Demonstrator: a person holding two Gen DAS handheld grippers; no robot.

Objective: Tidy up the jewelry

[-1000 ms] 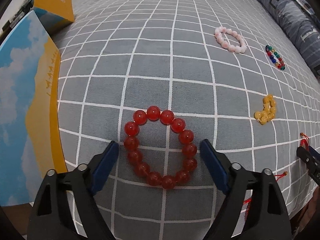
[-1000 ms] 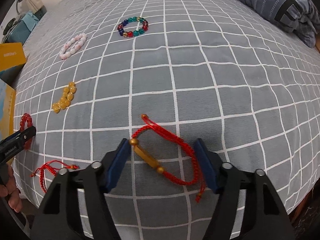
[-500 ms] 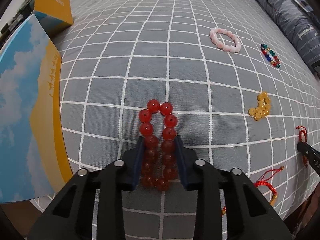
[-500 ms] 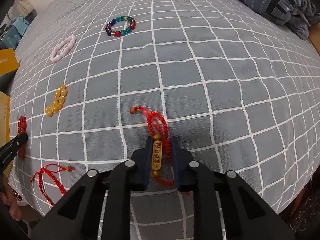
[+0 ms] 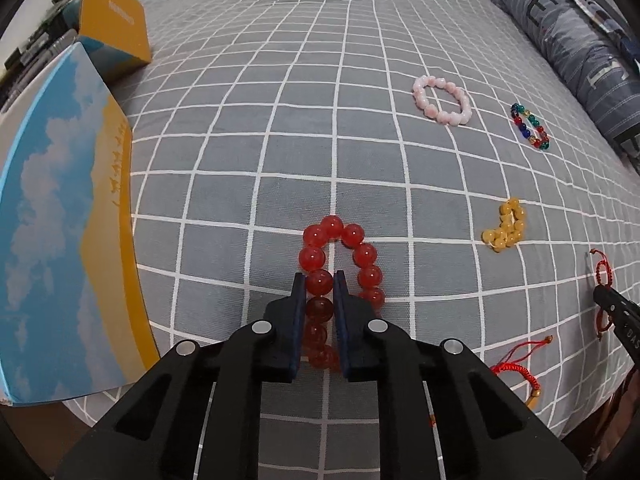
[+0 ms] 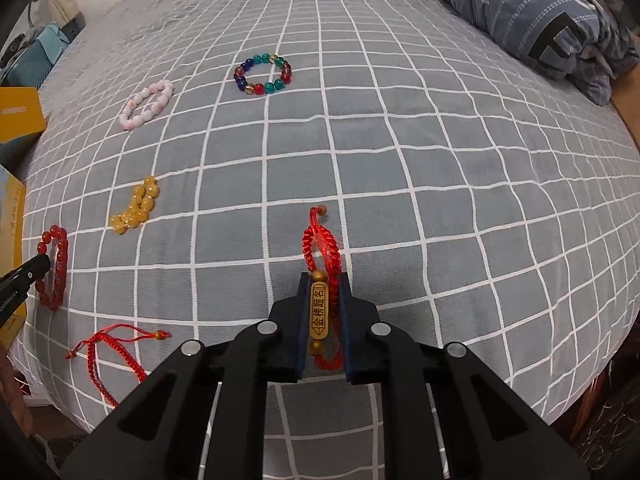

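Below, the left gripper (image 5: pixel 319 286) is seen with its blue-padded jaws just closed onto one side of a red bead bracelet (image 5: pixel 340 264), a single strand of beads pinched between the pads while the other side bulges out to the right on the bedspread (image 5: pixel 280 140). Likewise, the right gripper (image 6: pixel 325 286) is shown clamped on a red cord bracelet (image 6: pixel 322 248), its inscribed gold tube bead (image 6: pixel 319 312) standing between the pads and the knotted cord trailing ahead of the tips.

Both pieces are pressed against a grey bedspread checked with white lines, which is stretched across a bed. Near the bed's front edge, between the two grippers, a second red cord bracelet (image 6: pixel 116 344) is left lying loose. Farther in, a bunched yellow bead bracelet (image 5: pixel 506 230) is seen, and beyond it a pink bead bracelet (image 5: pixel 442 100) and a multicoloured bead bracelet (image 5: pixel 530 126), each lying apart from the others.

At the left edge of the bed, a large box printed with blue sky, clouds and a yellow band (image 5: pixel 60 220) is stood just beside the red beads, with an orange-yellow box (image 5: pixel 114 24) behind it. Along the far right side, a folded blue-grey quilt (image 6: pixel 540 20) is heaped. Cluttered belongings are dimly visible past the bed's far left corner.
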